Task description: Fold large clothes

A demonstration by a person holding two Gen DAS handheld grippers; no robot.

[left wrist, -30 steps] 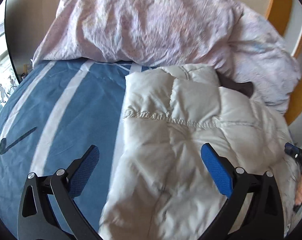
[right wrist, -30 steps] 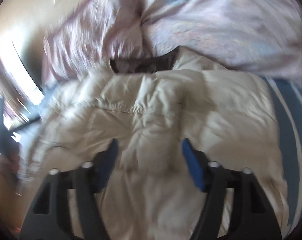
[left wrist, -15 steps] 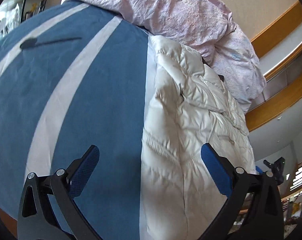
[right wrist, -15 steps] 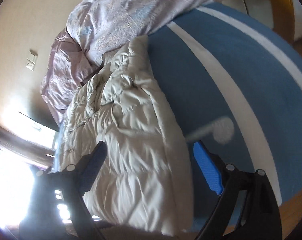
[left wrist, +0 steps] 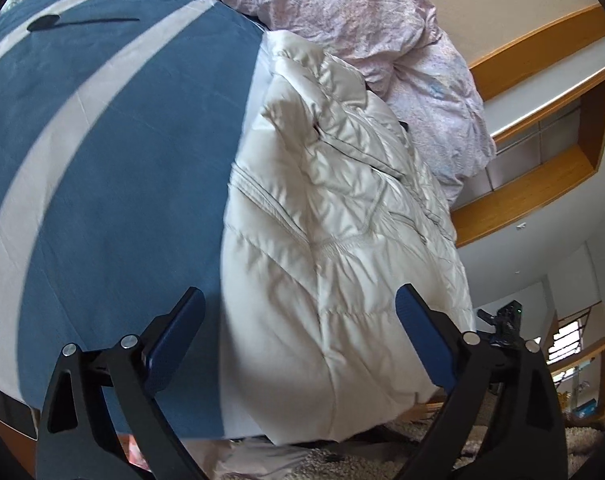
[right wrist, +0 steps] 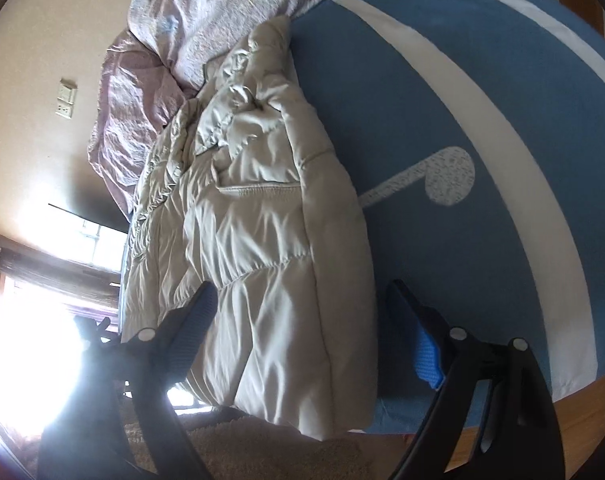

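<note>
Puffy coat on striped bed — both claws closing, unclamped.

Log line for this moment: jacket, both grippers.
puffer jacket: lengthwise on blue striped bed cover, hem at bed edge | left gripper: jaws closing, unheld | right gripper: jaws closing, unheld

The cream jacket is puffy quilted cloth with a soft sheen and stitched seams. The blue bedsheet under it is matt, smooth cotton-like cloth with pale stripes. The pink duvet looks crinkled and matt. The shelf frame is smooth varnished wood.
</note>
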